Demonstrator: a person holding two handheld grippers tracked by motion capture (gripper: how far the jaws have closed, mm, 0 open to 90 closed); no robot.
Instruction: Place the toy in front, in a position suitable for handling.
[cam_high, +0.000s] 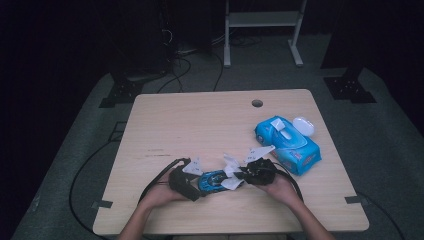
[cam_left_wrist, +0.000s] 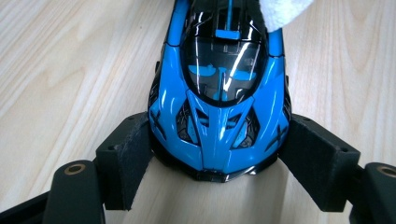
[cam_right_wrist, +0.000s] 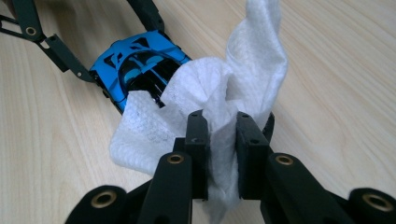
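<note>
Clamped at its nose by the left tool (cam_left_wrist: 212, 158), the blue toy car (cam_left_wrist: 219, 88) on the bench (cam_high: 200, 120) could be dislodged if the wipe (cam_right_wrist: 210, 107), pinched in the right tool (cam_right_wrist: 217, 140) behind the car's roof, is dragged too forcefully.

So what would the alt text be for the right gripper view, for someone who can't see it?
The right gripper, black, pinches a crumpled white wipe that drapes over one end of a shiny blue toy car on a pale wooden table. The left gripper frames the car's far end.
</note>
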